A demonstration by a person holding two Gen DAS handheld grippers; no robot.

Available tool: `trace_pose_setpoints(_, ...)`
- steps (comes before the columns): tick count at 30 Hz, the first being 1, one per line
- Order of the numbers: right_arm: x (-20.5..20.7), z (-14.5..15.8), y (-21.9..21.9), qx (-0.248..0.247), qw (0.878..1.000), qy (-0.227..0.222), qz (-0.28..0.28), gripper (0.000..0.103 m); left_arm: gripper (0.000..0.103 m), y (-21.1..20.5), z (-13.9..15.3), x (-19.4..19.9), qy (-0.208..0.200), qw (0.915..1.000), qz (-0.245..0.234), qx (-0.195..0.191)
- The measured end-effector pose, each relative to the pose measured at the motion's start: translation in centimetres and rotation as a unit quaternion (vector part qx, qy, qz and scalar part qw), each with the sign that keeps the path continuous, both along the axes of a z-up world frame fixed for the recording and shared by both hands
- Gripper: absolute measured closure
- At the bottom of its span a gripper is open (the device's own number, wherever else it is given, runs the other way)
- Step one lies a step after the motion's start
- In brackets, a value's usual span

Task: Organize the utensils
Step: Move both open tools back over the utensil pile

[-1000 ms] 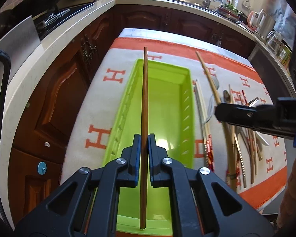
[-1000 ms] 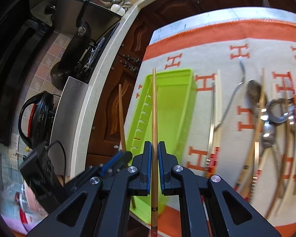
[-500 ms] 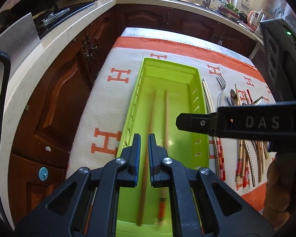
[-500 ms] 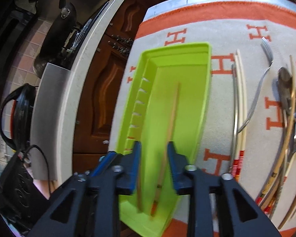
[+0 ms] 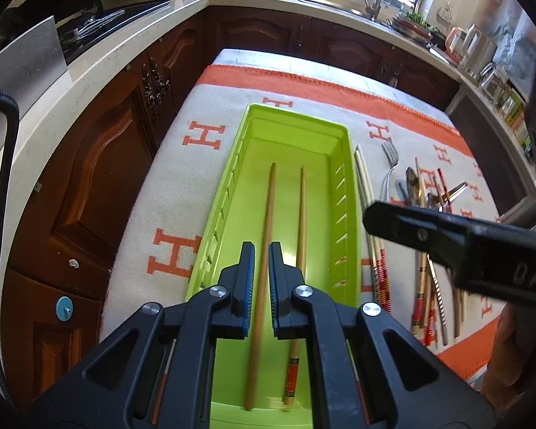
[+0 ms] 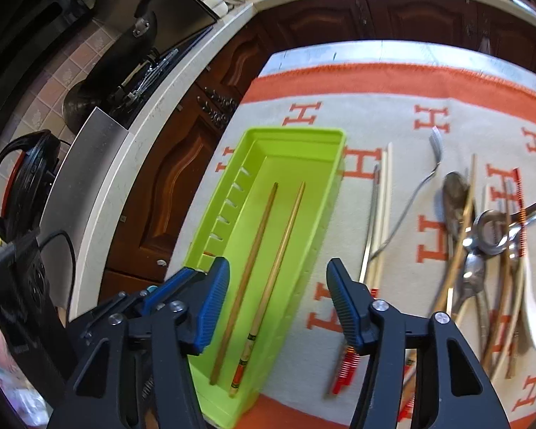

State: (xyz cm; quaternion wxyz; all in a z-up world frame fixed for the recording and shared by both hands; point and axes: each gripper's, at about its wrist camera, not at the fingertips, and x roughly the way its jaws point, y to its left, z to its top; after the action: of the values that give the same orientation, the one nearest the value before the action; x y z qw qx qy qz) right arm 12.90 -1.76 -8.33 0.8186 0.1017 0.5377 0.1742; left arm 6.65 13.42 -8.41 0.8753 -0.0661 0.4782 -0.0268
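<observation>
While the orange-and-grey cloth [image 6: 393,136] fills the frame, the green tray [image 6: 303,136] sits centre-left, holding 2 chopsticks [image 6: 246,279] side by side. Loose cutlery [image 6: 482,243] lies at right. Right gripper [image 6: 278,307]: jaws wide apart, empty. Left gripper [image 5: 261,279]: jaws slightly apart above the tray, gripping nothing.
</observation>
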Motion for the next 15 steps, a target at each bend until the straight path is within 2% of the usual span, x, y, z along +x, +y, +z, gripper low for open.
trace_pose_setpoints(5, -2.0, 0.6, -1.9, -0.009, 1.000, -0.020, 0.003, 0.043, 0.098, 0.0, 0.5, -0.3, -0.008, 0.9997, 0.013, -0.021)
trace_pose_setpoints(15, -5.3, 1.8, -7.2, -0.017, 0.997, -0.076, -0.027, 0.043, 0.098, -2.3, 1.2, -0.9, -0.005, 0.9999, -0.004, -0.010)
